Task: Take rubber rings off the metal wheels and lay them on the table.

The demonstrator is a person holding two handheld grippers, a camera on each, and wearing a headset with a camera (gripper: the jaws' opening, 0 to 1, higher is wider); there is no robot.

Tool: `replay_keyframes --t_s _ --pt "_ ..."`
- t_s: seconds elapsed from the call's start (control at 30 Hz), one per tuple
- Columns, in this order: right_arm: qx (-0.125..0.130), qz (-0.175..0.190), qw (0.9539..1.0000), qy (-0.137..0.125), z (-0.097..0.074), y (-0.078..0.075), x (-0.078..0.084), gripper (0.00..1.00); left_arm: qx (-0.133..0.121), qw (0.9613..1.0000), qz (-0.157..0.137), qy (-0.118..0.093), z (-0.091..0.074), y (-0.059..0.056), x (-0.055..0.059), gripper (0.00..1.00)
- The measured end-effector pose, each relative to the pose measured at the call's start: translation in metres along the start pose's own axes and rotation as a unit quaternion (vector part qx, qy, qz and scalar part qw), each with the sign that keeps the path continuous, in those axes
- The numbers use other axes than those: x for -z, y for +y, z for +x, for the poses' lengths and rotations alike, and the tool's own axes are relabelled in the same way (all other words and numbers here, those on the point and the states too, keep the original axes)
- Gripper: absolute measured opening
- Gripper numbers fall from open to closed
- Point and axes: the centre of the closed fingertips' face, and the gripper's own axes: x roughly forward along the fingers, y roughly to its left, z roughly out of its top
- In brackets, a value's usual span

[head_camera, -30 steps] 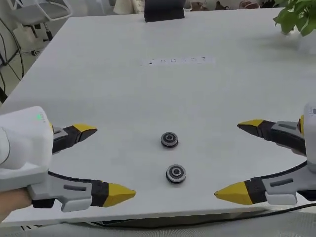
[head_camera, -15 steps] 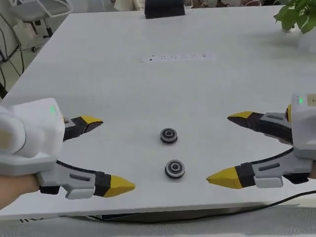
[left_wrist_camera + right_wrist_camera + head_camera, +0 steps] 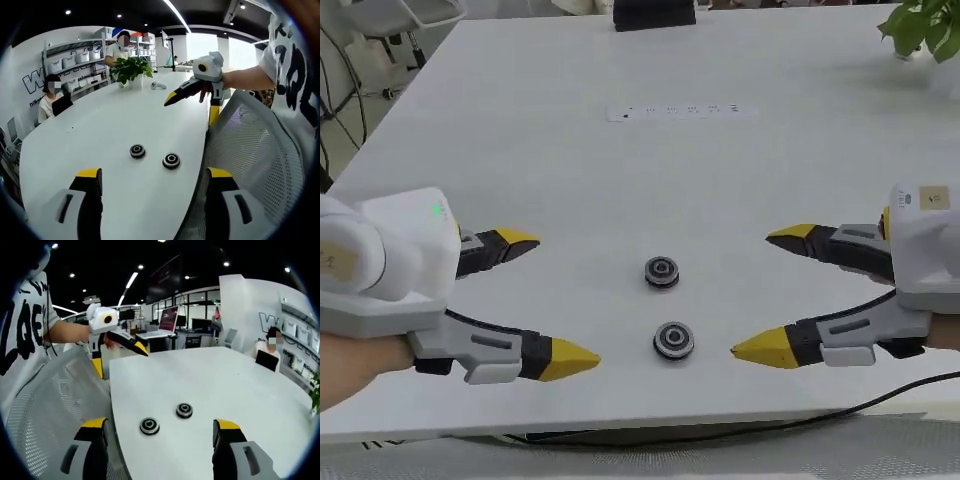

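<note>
Here, a far wheel (image 3: 662, 272) and near wheel (image 3: 673, 340) lie on the table (image 3: 620, 180). Left tongs (image 3: 565, 298) and right tongs (image 3: 752, 293) flank them, both spread apart.

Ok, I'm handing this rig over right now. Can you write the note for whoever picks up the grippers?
Left gripper: open, empty, held over the table to the left of the wheels.
Right gripper: open, empty, to the right of them.
Far wheel and near wheel lie flat between the grippers, apart from each other, towards the table's front edge.
Done: nothing yet; each wheel looks to carry its dark rubber ring.
Left: pull the ring off both wheels and lay each one on the table.
</note>
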Motion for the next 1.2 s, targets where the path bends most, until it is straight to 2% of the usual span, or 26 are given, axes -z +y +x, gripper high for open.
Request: replay_keyframes --t_s 0.53,0.93,1.2 --pt "-0.022 -0.012 0.9995 0.021 0.013 0.002 0.017 0.72 0.03 0.9994 0.019 -0.002 0.022 -0.008 -0.005 0.77" --pt "-0.03 -0.016 0.9993 0.019 0.017 0.002 0.02 0.65 0.055 0.9979 0.032 -0.008 0.035 -0.02 -0.013 0.71" --pt "-0.038 -0.011 0.999 0.02 0.02 0.001 0.024 0.6 0.074 0.9966 0.036 -0.002 0.046 -0.026 -0.012 0.65"
